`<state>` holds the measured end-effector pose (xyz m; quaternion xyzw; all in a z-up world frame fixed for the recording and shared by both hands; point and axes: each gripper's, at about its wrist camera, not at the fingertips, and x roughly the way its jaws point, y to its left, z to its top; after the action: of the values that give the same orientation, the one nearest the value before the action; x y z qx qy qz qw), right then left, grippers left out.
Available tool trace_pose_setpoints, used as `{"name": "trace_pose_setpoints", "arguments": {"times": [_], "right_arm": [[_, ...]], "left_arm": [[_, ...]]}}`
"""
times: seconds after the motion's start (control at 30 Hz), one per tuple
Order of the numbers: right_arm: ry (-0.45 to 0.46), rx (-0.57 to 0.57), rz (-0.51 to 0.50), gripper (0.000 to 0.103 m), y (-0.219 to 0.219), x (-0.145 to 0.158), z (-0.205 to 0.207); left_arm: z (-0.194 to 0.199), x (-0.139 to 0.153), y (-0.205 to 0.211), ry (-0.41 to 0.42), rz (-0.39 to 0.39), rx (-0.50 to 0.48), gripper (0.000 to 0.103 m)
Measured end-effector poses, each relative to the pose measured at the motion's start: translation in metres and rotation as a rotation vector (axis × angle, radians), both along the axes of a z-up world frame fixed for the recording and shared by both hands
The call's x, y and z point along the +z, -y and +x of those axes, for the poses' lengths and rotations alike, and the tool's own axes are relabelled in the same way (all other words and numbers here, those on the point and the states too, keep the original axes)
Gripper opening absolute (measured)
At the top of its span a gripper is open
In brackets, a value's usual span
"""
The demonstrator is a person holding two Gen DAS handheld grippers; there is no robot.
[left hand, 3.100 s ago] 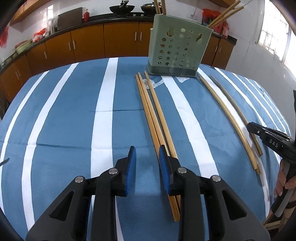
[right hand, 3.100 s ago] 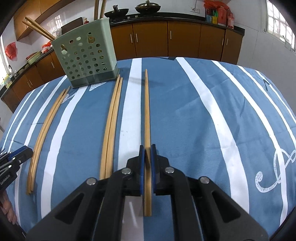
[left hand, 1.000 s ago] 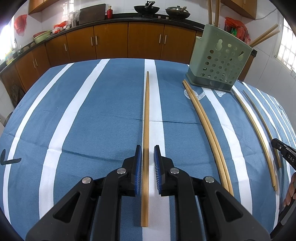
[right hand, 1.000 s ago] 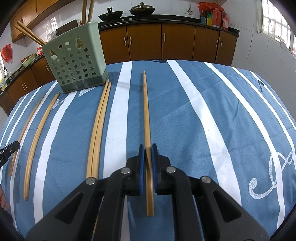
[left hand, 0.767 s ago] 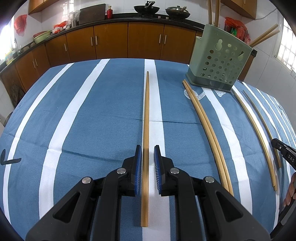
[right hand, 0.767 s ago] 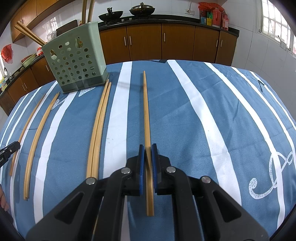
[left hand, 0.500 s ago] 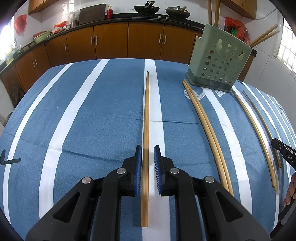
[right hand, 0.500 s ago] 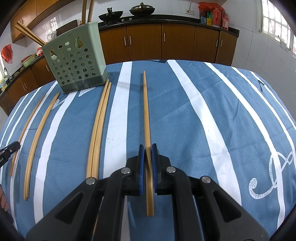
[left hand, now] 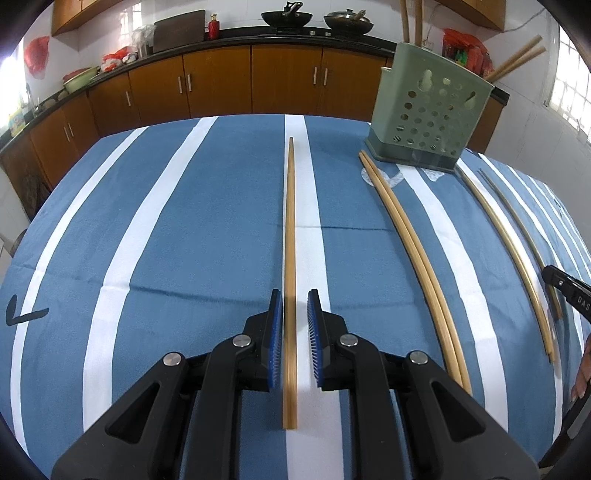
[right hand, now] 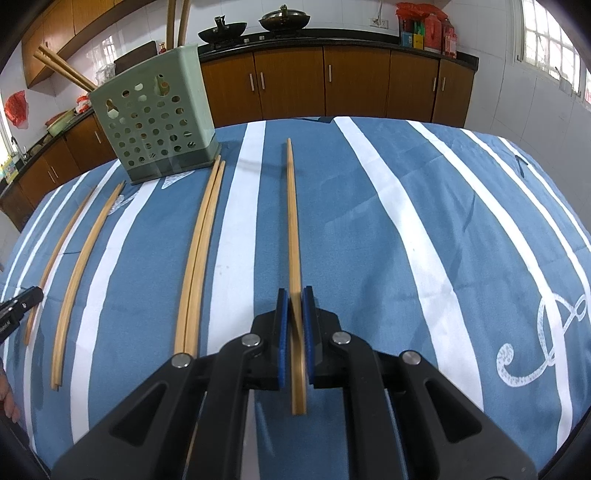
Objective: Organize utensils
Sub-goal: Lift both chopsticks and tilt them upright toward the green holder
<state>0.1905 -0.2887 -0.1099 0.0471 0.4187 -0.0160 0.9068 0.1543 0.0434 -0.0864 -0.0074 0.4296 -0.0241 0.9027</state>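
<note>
The right hand-held gripper (right hand: 295, 314) is clenched on a bamboo chopstick (right hand: 291, 221) whose long axis runs straight ahead along its fingers, tip toward the far counter edge. The green perforated holder (right hand: 155, 125) stands ahead and to that gripper's left. The left hand-held gripper (left hand: 295, 317) straddles another chopstick (left hand: 290, 229), its pads slightly apart and seemingly not yet pinching. A loose pair (right hand: 201, 243) lies between holder and held chopstick.

A home kitchen: wooden cabinets (left hand: 221, 85), woks (left hand: 286, 16) on the counter, tiled walls
</note>
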Motion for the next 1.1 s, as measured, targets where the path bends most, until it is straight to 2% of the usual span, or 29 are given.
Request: {"name": "trace_pose_setpoints", "arguments": {"times": [0.07,0.17,0.23,0.53,0.87,1.1], "right_arm": [[0.001,-0.002,0.007,0.008,0.001,0.000,0.000],[0.004,-0.003,0.020,0.008,0.003,0.001,-0.001],[0.022,-0.009,0.032,0.008,0.006,0.006,-0.006],[0.133,-0.022,0.058,0.008,0.014,0.041,-0.021],[0.170,-0.024,0.062,0.008,0.017,0.051,-0.023],[0.357,-0.040,0.101,0.008,0.023,0.100,-0.039]], "left_arm": [[0.000,0.000,0.000,0.000,-0.003,-0.001,0.015],[0.001,0.001,-0.002,0.000,-0.009,-0.006,0.008],[0.000,0.003,-0.004,0.001,-0.020,-0.009,0.008],[-0.013,0.041,-0.008,0.127,-0.054,-0.019,0.008],[-0.011,0.049,-0.009,0.149,-0.068,-0.017,0.008],[-0.017,0.090,-0.018,0.274,-0.114,0.007,0.008]]}}
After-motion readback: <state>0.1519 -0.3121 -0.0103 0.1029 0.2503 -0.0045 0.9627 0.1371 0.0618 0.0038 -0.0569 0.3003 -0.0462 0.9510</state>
